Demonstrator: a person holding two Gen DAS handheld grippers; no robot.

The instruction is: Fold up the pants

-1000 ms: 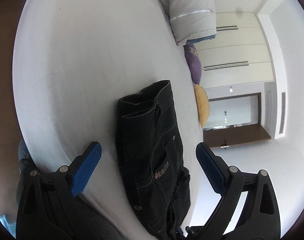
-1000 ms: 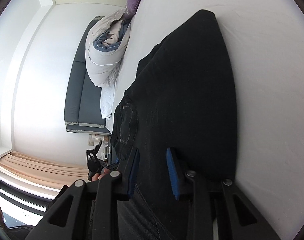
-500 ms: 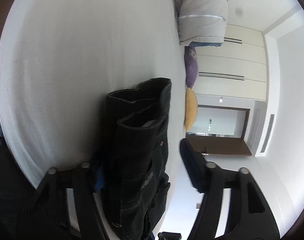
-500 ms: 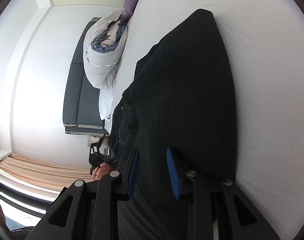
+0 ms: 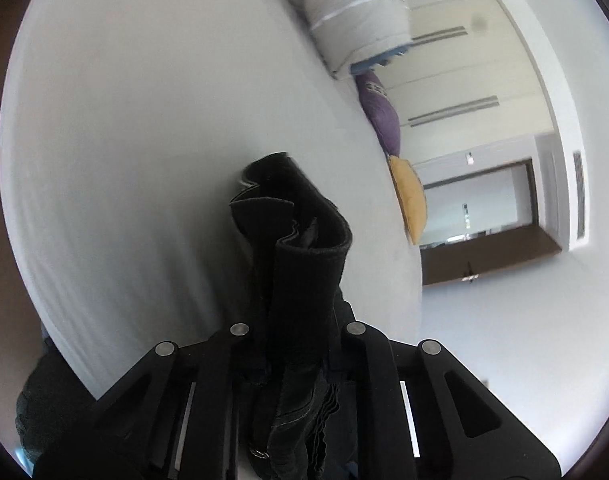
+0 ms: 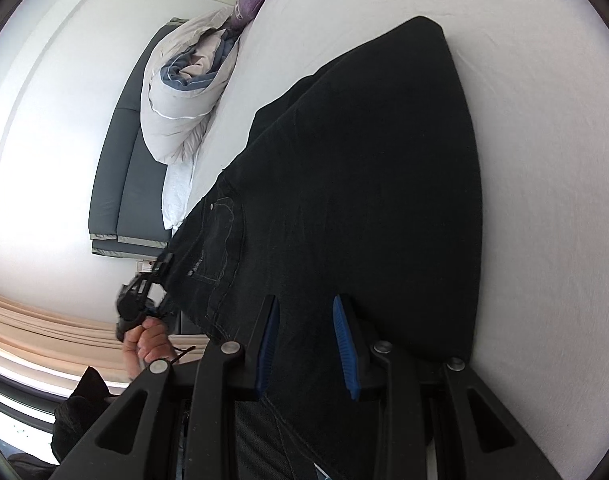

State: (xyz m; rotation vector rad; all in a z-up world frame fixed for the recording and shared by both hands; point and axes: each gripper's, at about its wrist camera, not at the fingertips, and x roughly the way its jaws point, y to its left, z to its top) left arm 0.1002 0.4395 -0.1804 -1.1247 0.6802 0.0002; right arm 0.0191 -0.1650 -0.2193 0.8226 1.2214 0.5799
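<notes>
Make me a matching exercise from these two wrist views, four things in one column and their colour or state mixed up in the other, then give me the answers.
Things:
1. pants
2. left gripper
3. upper cushion
4. lower cushion

Descriptions:
A. yellow
B. black, spread on the white bed
C. purple
D. shut on bunched waistband fabric

Pairs: 1-B, 2-D, 3-C, 4-A

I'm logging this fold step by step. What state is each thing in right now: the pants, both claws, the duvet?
pants: partly folded on the bed, waist end bunched and lifted
left claw: shut on the pants' waist end
right claw: shut on a fold of the pants
duvet: rolled up at the bed's far side
</notes>
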